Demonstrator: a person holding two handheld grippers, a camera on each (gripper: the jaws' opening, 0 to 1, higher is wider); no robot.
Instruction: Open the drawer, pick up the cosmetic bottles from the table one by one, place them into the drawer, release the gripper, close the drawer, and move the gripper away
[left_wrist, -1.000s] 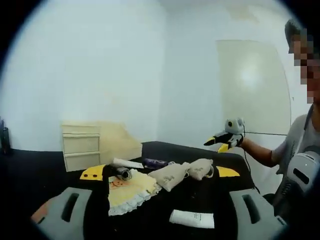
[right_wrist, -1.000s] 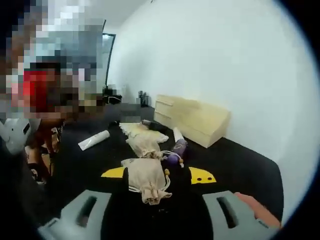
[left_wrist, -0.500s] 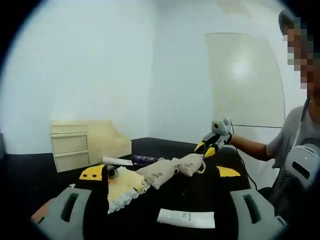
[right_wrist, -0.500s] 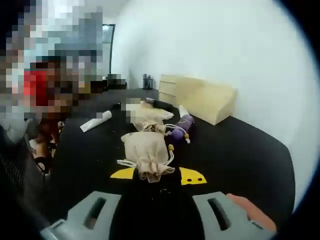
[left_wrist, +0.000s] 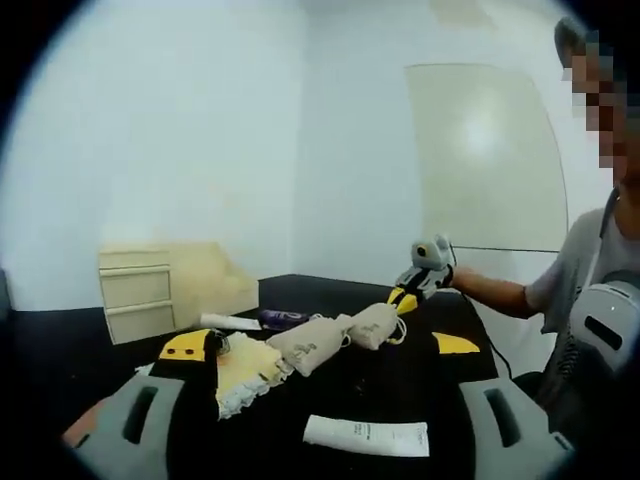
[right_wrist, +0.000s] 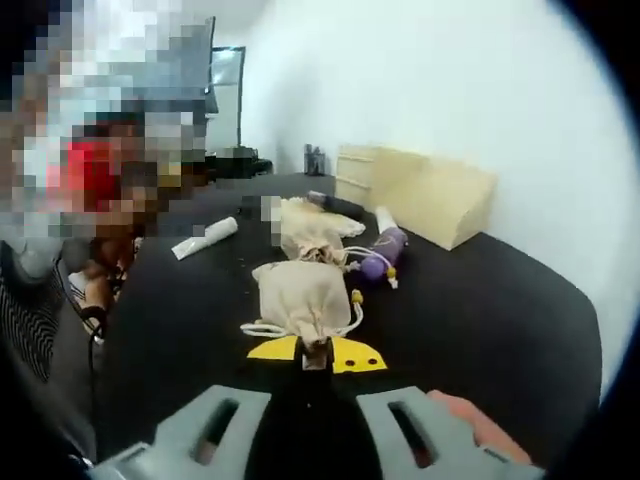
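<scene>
Grey jaws of the right gripper spread wide, empty, just short of a cloth pouch; left gripper likewise spread. Purple bottle beyond, white tube nearer. Risk: snagging the pouch drawstring; drawer unit unopened.

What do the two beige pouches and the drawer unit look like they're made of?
Both drawstring pouches: coarse matte beige cloth, probably cotton or linen, judging by soft wrinkles and cords. Drawer unit: pale unfinished-looking wood or plywood, matte with flat panels.

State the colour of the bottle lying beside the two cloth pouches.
Purple bottle, best in the right gripper view.
</scene>
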